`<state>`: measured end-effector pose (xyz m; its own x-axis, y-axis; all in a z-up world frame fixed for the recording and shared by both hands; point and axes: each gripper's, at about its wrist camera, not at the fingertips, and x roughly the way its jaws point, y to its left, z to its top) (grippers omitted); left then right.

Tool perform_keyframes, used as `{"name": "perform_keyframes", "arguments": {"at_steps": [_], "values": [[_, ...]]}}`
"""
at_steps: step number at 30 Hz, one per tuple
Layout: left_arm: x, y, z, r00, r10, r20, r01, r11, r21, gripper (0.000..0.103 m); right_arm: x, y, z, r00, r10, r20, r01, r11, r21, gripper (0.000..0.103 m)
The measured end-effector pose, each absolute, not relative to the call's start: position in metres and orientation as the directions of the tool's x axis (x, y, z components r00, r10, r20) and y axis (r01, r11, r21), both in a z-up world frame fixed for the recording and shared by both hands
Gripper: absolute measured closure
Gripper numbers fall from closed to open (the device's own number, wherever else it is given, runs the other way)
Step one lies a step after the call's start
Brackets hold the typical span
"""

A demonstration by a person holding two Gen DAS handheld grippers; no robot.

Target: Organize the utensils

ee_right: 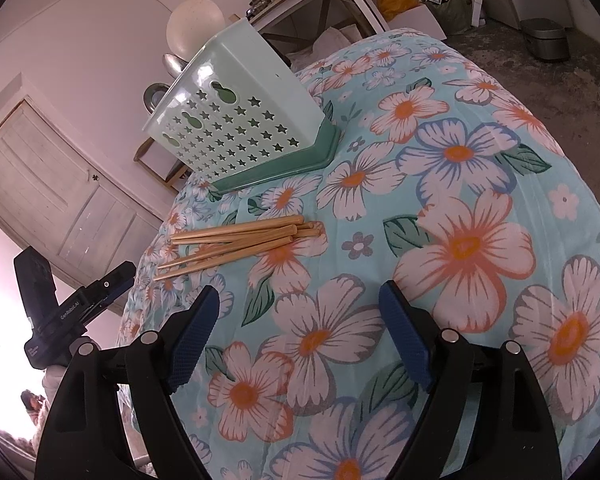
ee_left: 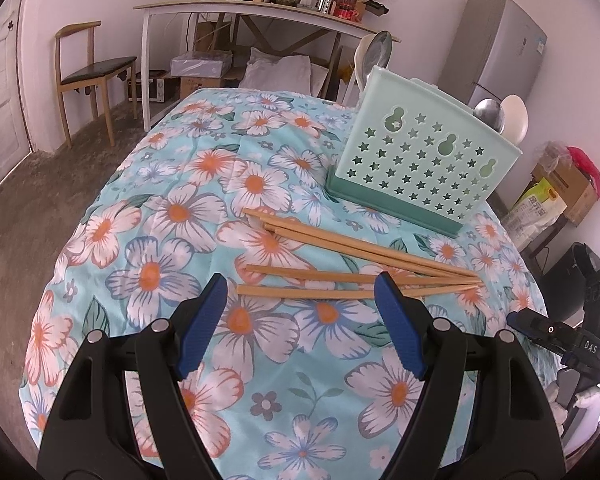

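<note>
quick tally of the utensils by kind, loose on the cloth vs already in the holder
Counted from the left wrist view.
Chopsticks, loose on the floral cloth: 5 visible
White spoons in the green holder: 2
Metal spoons in the holder: 2
Total: 9 utensils showing, 4 in the holder and 5 still out; anything hidden inside the holder is not counted.

Wooden chair [ee_left: 85, 70] beside cluttered desk [ee_left: 260, 12], white walls.

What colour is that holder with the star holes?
The holder is pale mint green with a darker teal-green base, seen best from the left wrist camera.
</note>
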<state>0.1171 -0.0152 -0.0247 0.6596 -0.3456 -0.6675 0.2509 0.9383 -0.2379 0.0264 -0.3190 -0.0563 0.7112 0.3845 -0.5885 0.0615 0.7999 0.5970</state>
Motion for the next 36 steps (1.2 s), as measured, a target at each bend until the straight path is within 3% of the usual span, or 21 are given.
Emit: {"name": "perform_keyframes", "arguments": {"at_steps": [36], "values": [[0.124,-0.011,-0.042,0.623,-0.322,-0.713,0.207,0.947,-0.246,0.031,0.026,-0.32,-0.057,0.712,0.387,-0.586,0.061,0.797,0.601,0.023]]}}
